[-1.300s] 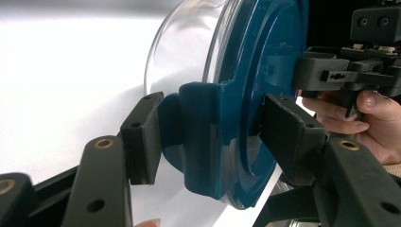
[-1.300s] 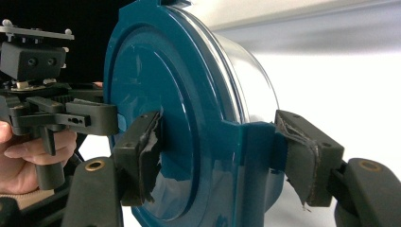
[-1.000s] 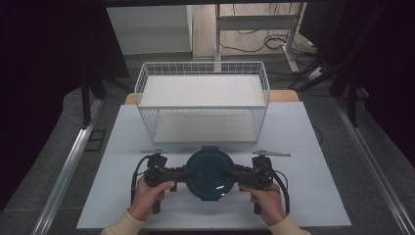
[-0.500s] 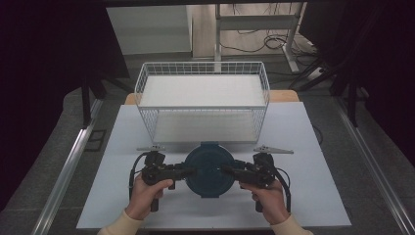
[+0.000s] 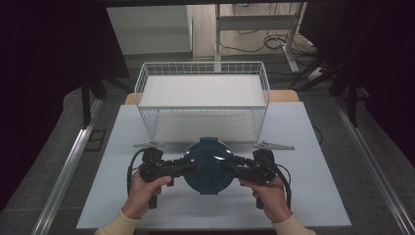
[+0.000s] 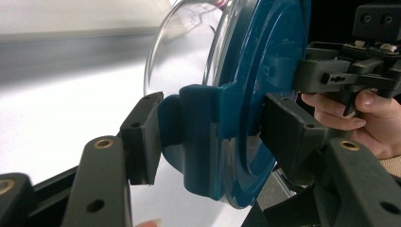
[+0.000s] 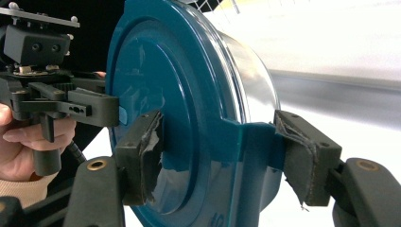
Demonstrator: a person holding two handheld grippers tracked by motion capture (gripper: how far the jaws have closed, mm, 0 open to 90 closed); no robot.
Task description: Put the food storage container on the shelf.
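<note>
White tabletop (image 5: pixel 313 196) on a grey floor, dark surroundings; a white wire basket (image 5: pixel 203 98) stands at its far half. The left claw (image 5: pixel 188 167) and right claw (image 5: pixel 229 169) each pinch a side tab of the blue-lidded glass container (image 5: pixel 208 165), now nearer the basket than before.

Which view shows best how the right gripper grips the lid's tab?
Right gripper view: both pads straddle the blue tab of the lid. High view shows the right gripper meeting the lid's edge. Left gripper view shows it behind the lid.
</note>
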